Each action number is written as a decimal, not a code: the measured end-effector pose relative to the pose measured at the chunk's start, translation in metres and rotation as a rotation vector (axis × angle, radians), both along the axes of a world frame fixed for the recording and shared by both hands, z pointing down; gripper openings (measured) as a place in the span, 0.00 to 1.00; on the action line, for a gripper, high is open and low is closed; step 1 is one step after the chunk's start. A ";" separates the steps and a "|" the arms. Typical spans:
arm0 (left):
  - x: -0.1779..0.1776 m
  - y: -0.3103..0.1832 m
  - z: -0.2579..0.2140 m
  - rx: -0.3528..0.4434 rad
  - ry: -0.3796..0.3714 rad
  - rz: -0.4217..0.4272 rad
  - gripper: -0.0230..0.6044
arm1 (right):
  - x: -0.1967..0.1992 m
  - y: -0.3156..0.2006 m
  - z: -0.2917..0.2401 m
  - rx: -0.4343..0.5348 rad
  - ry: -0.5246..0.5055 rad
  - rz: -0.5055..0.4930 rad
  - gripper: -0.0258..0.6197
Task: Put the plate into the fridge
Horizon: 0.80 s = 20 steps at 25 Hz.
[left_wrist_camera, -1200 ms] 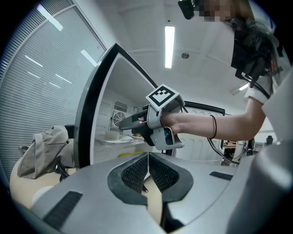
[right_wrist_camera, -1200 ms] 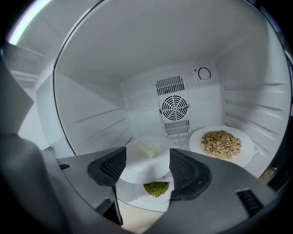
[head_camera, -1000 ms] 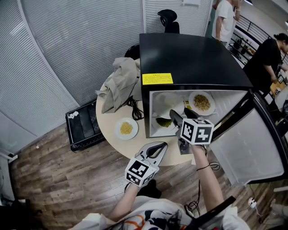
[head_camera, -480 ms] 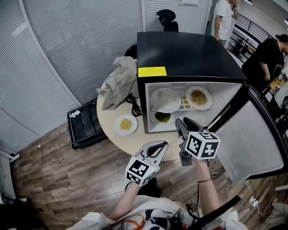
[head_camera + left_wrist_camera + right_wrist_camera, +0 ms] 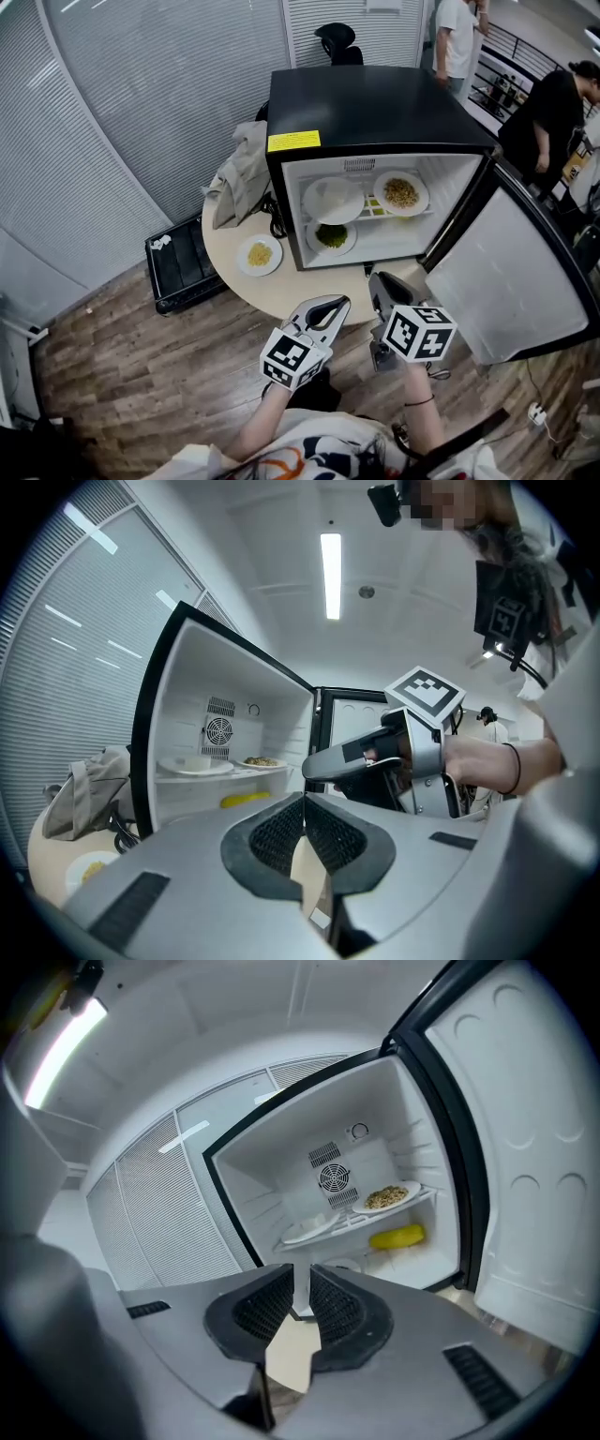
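Observation:
The black fridge [image 5: 375, 108] stands open on the round table [image 5: 281, 291], its door [image 5: 502, 272] swung out to the right. On its upper shelf sit a white dish [image 5: 333, 200] and a plate of yellow food [image 5: 401, 193]. A plate of green food [image 5: 331, 236] rests on the fridge floor. Another plate of yellow food [image 5: 260, 254] lies on the table left of the fridge. My right gripper [image 5: 382, 286] hovers in front of the fridge, jaws closing to a narrow gap with nothing between them [image 5: 302, 1274]. My left gripper [image 5: 323, 314] is shut and empty [image 5: 305, 799].
A grey garment [image 5: 242, 173] and a black cable [image 5: 275, 225] lie on the table beside the fridge. A black case [image 5: 178, 262] sits on the wooden floor to the left. Two people [image 5: 544, 122] stand at the back right. A yellow item [image 5: 397, 1237] lies under the fridge shelf.
My right gripper has drawn back out of the fridge toward me and its jaws have narrowed. The green-food plate stays on the fridge floor. The left gripper has not moved.

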<state>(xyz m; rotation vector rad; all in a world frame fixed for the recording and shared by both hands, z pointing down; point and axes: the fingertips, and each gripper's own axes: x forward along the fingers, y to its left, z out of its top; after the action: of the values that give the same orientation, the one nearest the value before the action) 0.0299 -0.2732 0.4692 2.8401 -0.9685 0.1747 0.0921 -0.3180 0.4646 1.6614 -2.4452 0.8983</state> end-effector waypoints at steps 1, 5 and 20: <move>0.001 0.003 0.000 -0.001 -0.001 -0.002 0.05 | 0.002 0.006 0.001 -0.003 -0.008 0.001 0.14; 0.005 0.019 0.000 -0.007 -0.006 -0.013 0.05 | 0.010 0.030 0.006 -0.011 -0.015 0.006 0.13; 0.032 0.098 -0.003 -0.007 -0.009 -0.017 0.05 | 0.029 0.126 0.015 -0.020 -0.057 -0.024 0.09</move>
<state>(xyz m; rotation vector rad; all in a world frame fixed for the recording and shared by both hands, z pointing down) 0.0623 -0.1748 0.4666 2.8258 -0.9921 0.1890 0.1209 -0.1919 0.4796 1.6190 -2.4780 0.9771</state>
